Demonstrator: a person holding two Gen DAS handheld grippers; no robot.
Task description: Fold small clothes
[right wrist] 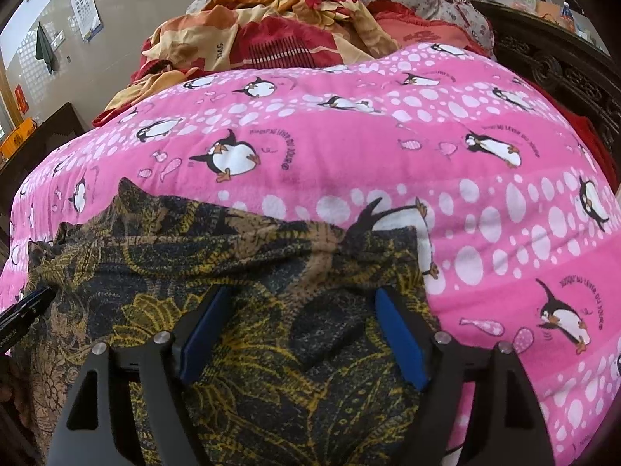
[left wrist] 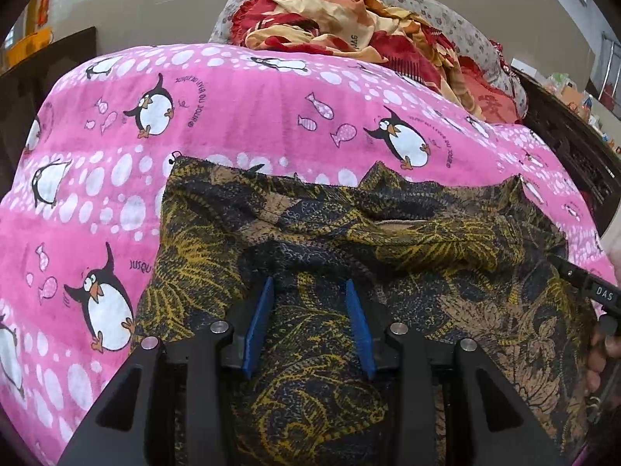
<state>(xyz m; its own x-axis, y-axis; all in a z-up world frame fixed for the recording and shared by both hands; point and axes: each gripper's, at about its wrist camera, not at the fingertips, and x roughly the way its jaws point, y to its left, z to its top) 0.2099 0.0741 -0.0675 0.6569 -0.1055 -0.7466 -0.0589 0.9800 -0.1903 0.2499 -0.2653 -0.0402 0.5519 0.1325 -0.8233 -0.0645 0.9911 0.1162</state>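
A dark garment [left wrist: 427, 233] printed with yellow and brown leaves lies rumpled on a pink penguin blanket [left wrist: 252, 116]. My left gripper [left wrist: 308, 283] points down onto its left half. The blue pads stand a little apart, a raised fold of cloth sits at their tips, and I see no pinch. In the right wrist view my right gripper [right wrist: 302, 291] hovers wide open over the garment [right wrist: 194, 240] near its right edge, with flat cloth under the jaws. Each gripper shows in the other's view: the right gripper [left wrist: 594, 291] at the right edge, the left gripper [right wrist: 23, 310] at the left.
A crumpled red and orange blanket [right wrist: 271, 31] and a floral pillow [left wrist: 446, 19] lie beyond the pink blanket [right wrist: 349, 163]. A dark carved wooden headboard [right wrist: 562, 70] runs along the right. A person's hand [left wrist: 601, 357] shows at the right edge.
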